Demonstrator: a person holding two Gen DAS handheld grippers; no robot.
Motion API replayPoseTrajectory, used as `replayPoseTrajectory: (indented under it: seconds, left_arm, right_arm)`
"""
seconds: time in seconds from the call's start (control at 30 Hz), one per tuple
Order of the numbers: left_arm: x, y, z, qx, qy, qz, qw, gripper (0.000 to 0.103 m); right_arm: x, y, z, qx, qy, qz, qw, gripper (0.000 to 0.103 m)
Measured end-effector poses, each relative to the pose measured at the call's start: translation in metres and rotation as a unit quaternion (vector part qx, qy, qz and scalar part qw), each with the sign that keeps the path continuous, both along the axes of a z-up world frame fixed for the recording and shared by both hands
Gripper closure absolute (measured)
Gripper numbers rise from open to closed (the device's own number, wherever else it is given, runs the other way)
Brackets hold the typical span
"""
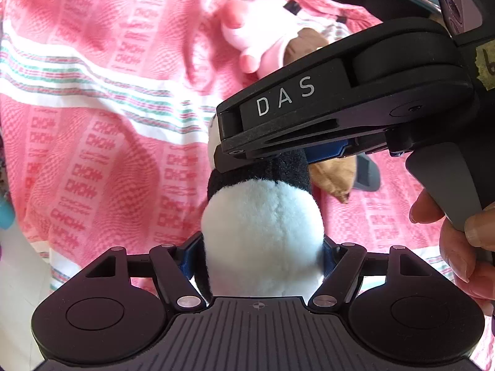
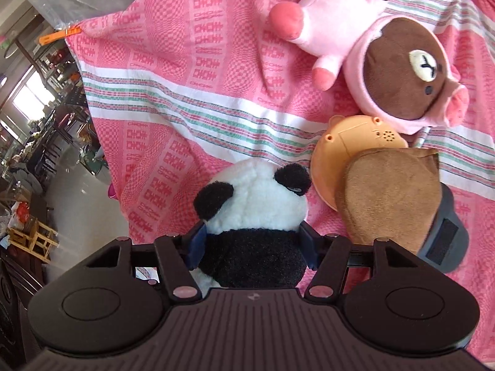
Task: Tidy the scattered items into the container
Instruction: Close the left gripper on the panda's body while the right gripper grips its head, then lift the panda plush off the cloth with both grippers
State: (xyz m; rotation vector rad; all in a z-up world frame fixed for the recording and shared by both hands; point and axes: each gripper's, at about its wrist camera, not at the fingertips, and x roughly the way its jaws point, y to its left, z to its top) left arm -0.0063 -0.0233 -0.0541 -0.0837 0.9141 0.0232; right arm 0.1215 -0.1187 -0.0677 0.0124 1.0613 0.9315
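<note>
Both grippers are clamped on one black-and-white plush panda toy (image 2: pixel 252 213). In the right wrist view the right gripper (image 2: pixel 252 247) holds the panda's black shoulder band between its blue-padded fingers (image 2: pixel 198 241), low centre of the frame; the white head with two black ears points up-frame, away from the camera.

In the left wrist view the left gripper (image 1: pixel 263 253) grips the panda's white lower body (image 1: pixel 263 232), bottom centre. The right gripper (image 1: pixel 340 111) comes in from the upper right, marked "DAS", closed on the black band. A hand (image 1: pixel 461 232) at the right edge is wrapped around its handle.

The panda is above a pink checked cloth with white, green and red stripes (image 2: pixel 185 77); contact with the cloth cannot be told.

Right half of the right wrist view: a brown bear plush in a pink pig suit (image 2: pixel 386 61) at upper right; just below, touching it, an orange round plastic toy (image 2: pixel 349 148), overlapped by a tan plush piece (image 2: pixel 386 194).

No container is identifiable.
</note>
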Motion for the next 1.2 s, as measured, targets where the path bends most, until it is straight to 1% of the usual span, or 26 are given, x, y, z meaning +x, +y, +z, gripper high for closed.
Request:
replayPoseTrajectory:
  seconds: [0.23, 0.37, 0.5, 0.53, 0.63, 0.7, 0.77, 0.87, 0.9, 0.93, 1.0, 1.03, 1.07, 1.2]
  left_arm:
    - [0.007, -0.05, -0.005, -0.012, 0.006, -0.067, 0.9977, 0.03]
    - [0.015, -0.072, -0.017, -0.02, 0.018, -0.103, 0.9944, 0.03]
    - [0.02, -0.09, -0.03, -0.019, 0.032, -0.131, 0.9907, 0.03]
    - [0.02, -0.093, -0.034, -0.016, 0.034, -0.135, 0.9901, 0.03]
    - [0.02, -0.099, -0.038, -0.004, 0.028, -0.147, 0.9887, 0.029]
    - [0.016, -0.099, -0.038, -0.004, 0.028, -0.15, 0.9883, 0.028]
    - [0.018, -0.095, -0.038, -0.01, 0.033, -0.147, 0.9886, 0.027]
    - [0.021, -0.094, -0.039, -0.01, 0.038, -0.144, 0.9887, 0.024]
    - [0.022, -0.095, -0.038, -0.009, 0.041, -0.145, 0.9886, 0.021]
    - [0.022, -0.095, -0.038, -0.01, 0.044, -0.145, 0.9884, 0.015]
    - [0.022, -0.095, -0.034, -0.015, 0.049, -0.14, 0.9888, 0.015]
    - [0.022, -0.094, -0.032, -0.018, 0.05, -0.138, 0.989, 0.014]
    - [0.023, -0.093, -0.03, -0.021, 0.051, -0.135, 0.9893, 0.014]
    - [0.025, -0.091, -0.022, -0.019, 0.056, -0.129, 0.9898, 0.013]
  right_arm:
    - [0.014, -0.059, -0.002, -0.013, 0.008, -0.063, 0.998, 0.037]
    - [0.02, -0.088, -0.009, -0.025, 0.018, -0.093, 0.995, 0.036]
    - [0.027, -0.112, -0.02, -0.04, 0.029, -0.119, 0.992, 0.032]
    - [0.029, -0.117, -0.021, -0.042, 0.031, -0.124, 0.991, 0.03]
    - [0.034, -0.129, -0.025, -0.042, 0.036, -0.132, 0.99, 0.027]
    - [0.036, -0.132, -0.026, -0.043, 0.037, -0.135, 0.989, 0.022]
    - [0.037, -0.135, -0.024, -0.04, 0.033, -0.138, 0.989, 0.019]
    - [0.039, -0.134, -0.024, -0.04, 0.029, -0.135, 0.99, 0.018]
    - [0.041, -0.133, -0.025, -0.04, 0.029, -0.135, 0.99, 0.017]
    - [0.042, -0.131, -0.026, -0.039, 0.029, -0.137, 0.989, 0.018]
    - [0.043, -0.128, -0.028, -0.04, 0.026, -0.136, 0.99, 0.02]
    - [0.043, -0.126, -0.028, -0.04, 0.024, -0.13, 0.99, 0.025]
    - [0.043, -0.125, -0.028, -0.039, 0.024, -0.126, 0.991, 0.027]
    - [0.042, -0.12, -0.029, -0.044, 0.018, -0.117, 0.992, 0.028]
